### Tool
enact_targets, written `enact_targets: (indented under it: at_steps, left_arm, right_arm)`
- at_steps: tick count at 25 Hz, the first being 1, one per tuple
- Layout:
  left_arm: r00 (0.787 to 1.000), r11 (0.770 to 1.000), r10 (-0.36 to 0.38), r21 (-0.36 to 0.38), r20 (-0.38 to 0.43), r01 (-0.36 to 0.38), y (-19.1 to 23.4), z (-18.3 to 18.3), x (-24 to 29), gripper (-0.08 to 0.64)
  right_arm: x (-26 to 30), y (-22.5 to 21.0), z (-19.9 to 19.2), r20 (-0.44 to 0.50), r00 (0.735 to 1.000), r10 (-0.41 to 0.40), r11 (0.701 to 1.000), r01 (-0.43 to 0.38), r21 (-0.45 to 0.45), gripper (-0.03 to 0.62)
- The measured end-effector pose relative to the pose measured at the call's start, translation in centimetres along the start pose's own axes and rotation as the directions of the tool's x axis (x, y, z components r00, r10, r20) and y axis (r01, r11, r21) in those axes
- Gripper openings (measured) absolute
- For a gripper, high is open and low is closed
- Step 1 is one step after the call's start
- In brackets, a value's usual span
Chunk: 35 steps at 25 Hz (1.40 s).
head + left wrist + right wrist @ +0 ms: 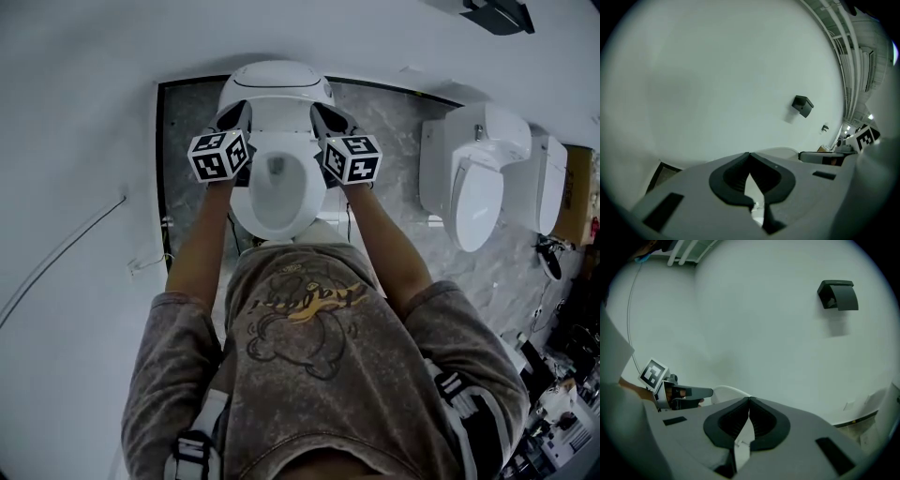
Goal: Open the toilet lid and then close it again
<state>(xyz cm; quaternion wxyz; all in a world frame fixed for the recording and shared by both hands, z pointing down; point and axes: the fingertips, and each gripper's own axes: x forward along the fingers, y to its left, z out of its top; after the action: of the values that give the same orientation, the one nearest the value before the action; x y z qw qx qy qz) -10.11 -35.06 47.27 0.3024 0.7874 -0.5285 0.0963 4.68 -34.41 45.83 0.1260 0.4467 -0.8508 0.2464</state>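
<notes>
A person in a printed grey shirt [309, 375] stands over a white toilet [277, 202], a gripper in each hand. The toilet lid [277, 82] is up, tipped back toward the pale wall [84, 141], and the bowl lies uncovered directly in front of the person.

The left gripper [236, 114] and the right gripper [323, 114] reach forward on either side of the raised lid, their tips near its lower corners; whether they touch it cannot be told from the head view. Each carries a cube with square markers – the left cube [219, 155] and the right cube [352, 157] flank the bowl's rim.

Seen along its own jaws, the left gripper [749, 153] has its fingers pressed tip to tip with nothing between them. The right gripper [749, 398] is likewise closed and empty.

A black box [838, 295] is fixed high on the wall ahead. Two more white toilets – one [478, 187] to the right, another [548, 183] beyond it – stand along the grey marbled floor [389, 127].
</notes>
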Motion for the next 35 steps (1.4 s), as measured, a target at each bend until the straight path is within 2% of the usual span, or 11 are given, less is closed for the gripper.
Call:
enact_targets:
  at_steps: [8, 14, 15, 16, 18, 20, 24, 30, 35]
  left_arm:
    - [0.999, 0.998, -0.033, 0.050, 0.030, 0.032, -0.7, 3.4, 1.2, 0.009]
    - [0.999, 0.994, -0.025, 0.108, 0.036, 0.021, -1.2, 4.0, 1.3, 0.011]
    - [0.999, 0.993, -0.031, 0.118, 0.036, 0.026, -1.4, 4.1, 1.3, 0.034]
    - [0.999, 0.991, -0.038, 0.126, 0.036, 0.033, -1.6, 4.2, 1.4, 0.081]
    - [0.998, 0.989, -0.051, 0.143, 0.036, 0.045, -2.0, 4.3, 1.5, 0.161]
    - [0.998, 0.985, -0.059, 0.162, 0.037, 0.052, -2.2, 4.5, 1.8, 0.236]
    - [0.997, 0.982, -0.070, 0.180, 0.030, 0.063, -2.0, 4.9, 2.8, 0.278]
    - [0.996, 0.973, -0.085, 0.212, -0.022, 0.088, -1.5, 4.6, 5.2, 0.284]
    - [0.994, 0.976, -0.090, 0.192, -0.061, 0.100, -1.3, 3.5, 6.4, 0.285]
  right_arm:
    - [0.3, -1.2, 2.2, 0.043, 0.999, -0.006, 1.000, 0.005, 0.027, 0.028]
    - [-0.3, -2.3, 3.5, 0.082, 0.996, -0.020, 0.999, 0.017, 0.036, 0.032]
    - [-0.4, -2.3, 3.7, 0.088, 0.996, -0.016, 0.999, 0.013, 0.037, 0.037]
    - [-0.4, -2.4, 3.9, 0.093, 0.996, -0.011, 0.999, 0.007, 0.039, 0.076]
    - [-0.3, -2.5, 4.3, 0.098, 0.995, 0.002, 0.999, -0.006, 0.043, 0.246]
    - [0.1, -2.5, 4.5, 0.096, 0.995, 0.013, 0.999, -0.017, 0.036, 0.284]
    - [1.4, -3.0, 4.6, 0.068, 0.997, 0.036, 0.999, -0.037, 0.023, 0.288]
    - [3.7, -3.2, 3.3, -0.010, 0.997, 0.082, 0.997, -0.082, 0.002, 0.287]
    - [4.4, -3.3, 2.4, -0.049, 0.994, 0.096, 0.995, -0.096, -0.001, 0.287]
